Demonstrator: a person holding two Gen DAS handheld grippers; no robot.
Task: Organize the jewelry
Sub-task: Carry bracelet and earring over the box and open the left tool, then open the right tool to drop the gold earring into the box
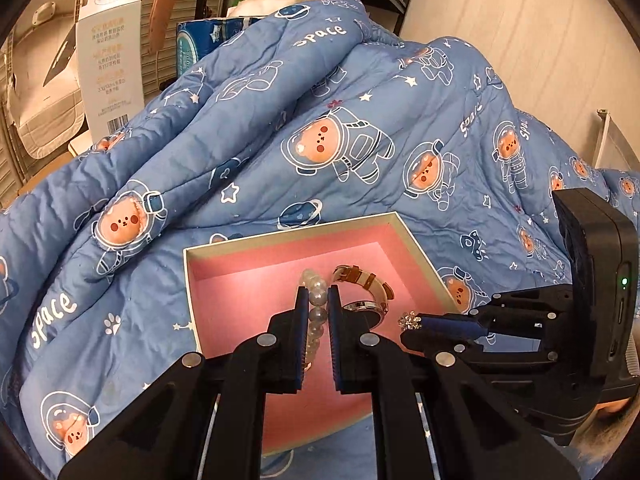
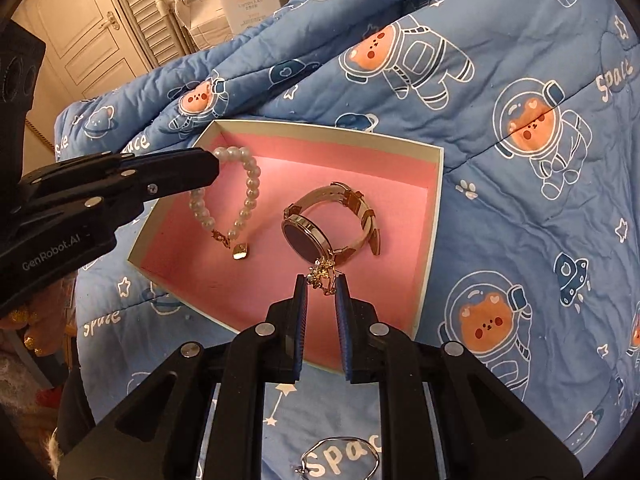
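Note:
A pink-lined box [image 1: 224,280] [image 2: 434,184] lies open on a blue quilt. My left gripper [image 1: 318,294] [image 2: 214,160] is shut on a pearl bracelet [image 1: 316,300] [image 2: 250,188], which hangs into the box with its gold clasp low. A watch [image 1: 370,292] [image 2: 320,224] with a tan strap lies in the box. My right gripper [image 2: 322,280] [image 1: 408,326] is shut on a small sparkly gold brooch [image 2: 322,274] [image 1: 410,320] above the box's near side, next to the watch.
A thin silver bangle [image 2: 340,458] lies on the quilt [image 2: 500,200] below my right gripper. The quilt bunches high behind the box. White cartons [image 1: 110,60] and a door [image 2: 76,32] stand beyond the bed.

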